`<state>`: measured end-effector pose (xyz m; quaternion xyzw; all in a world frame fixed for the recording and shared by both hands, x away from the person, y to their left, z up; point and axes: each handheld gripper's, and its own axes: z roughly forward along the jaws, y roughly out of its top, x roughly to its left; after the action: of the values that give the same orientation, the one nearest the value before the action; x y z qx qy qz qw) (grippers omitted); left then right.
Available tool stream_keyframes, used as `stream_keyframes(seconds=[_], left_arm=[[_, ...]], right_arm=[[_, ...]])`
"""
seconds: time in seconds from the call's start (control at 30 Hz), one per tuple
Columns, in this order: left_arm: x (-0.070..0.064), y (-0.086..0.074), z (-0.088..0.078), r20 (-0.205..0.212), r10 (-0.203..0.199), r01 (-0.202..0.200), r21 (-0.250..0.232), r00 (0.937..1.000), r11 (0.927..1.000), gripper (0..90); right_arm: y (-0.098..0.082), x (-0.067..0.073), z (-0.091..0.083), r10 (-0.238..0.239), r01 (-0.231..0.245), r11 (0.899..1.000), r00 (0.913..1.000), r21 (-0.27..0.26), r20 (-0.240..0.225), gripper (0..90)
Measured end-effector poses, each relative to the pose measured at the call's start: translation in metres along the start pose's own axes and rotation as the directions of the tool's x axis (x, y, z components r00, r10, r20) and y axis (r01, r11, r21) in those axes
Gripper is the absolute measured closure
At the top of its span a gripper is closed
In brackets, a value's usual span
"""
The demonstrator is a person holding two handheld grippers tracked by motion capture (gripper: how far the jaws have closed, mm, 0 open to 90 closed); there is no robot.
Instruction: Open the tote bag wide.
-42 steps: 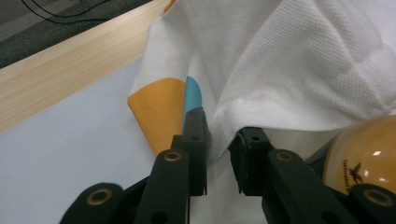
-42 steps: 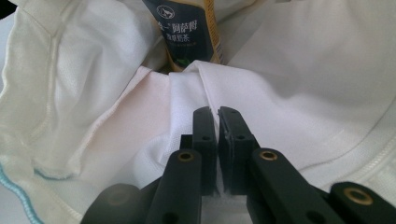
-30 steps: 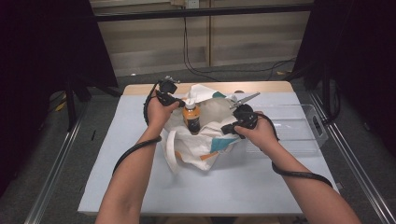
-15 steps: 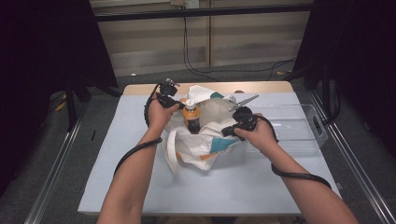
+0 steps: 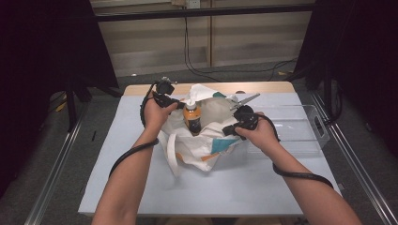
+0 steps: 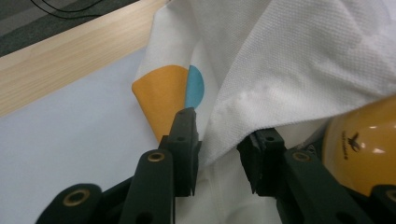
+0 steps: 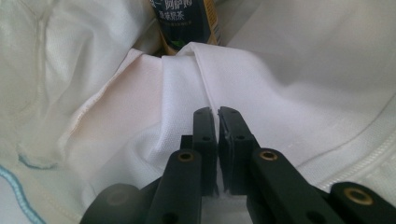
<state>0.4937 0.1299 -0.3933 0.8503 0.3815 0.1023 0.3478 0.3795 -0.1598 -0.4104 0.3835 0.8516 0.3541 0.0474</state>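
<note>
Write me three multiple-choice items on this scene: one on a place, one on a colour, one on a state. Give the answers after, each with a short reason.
1. Where does the clear plastic bin lie on the table?
A. on the person's right, beside the bag
B. on the person's left
C. on top of the bag

2. What colour is the bottle that stands in the white cloth bag?
A. green
B. orange-yellow
C. red

3. How do the jaws of the right gripper stand?
A. wide apart, off the bag
B. closed on a fold of the bag's cloth
C. closed on the bottle

Answers: 1 A, the high view shows the bin at the bag's right side. 2 B, the body is orange-yellow in the high view and the left gripper view. 3 B, the right gripper view shows the jaws pinching white fabric with almost no gap.
</note>
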Motion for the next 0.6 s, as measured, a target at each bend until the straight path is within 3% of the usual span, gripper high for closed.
stream_keyframes(seconds=[0.1,0.43,0.53,0.6], left_arm=[[-0.001,0.0,-0.008,0.003,0.017,-0.017,0.0,0.9999,0.9999,64.5],[-0.005,0.0,-0.028,0.019,0.019,-0.018,-0.017,0.9996,0.9997,55.4],[-0.008,0.002,-0.033,0.027,0.046,-0.046,0.001,0.9986,0.9989,53.9],[-0.011,0.003,-0.034,0.032,0.036,-0.036,-0.002,0.9988,0.9993,52.9]], right_arm=[[0.004,0.0,-0.003,-0.007,0.007,1.0,1.0,-0.006,0.007,85.1],[0.009,0.0,-0.006,-0.013,0.013,1.0,0.9998,-0.007,0.013,82.8],[0.011,0.0,-0.007,-0.01,0.01,1.0,0.9999,-0.011,0.014,82.0],[0.011,0.0,-0.008,-0.005,0.005,1.0,0.9999,-0.012,0.017,80.8]])
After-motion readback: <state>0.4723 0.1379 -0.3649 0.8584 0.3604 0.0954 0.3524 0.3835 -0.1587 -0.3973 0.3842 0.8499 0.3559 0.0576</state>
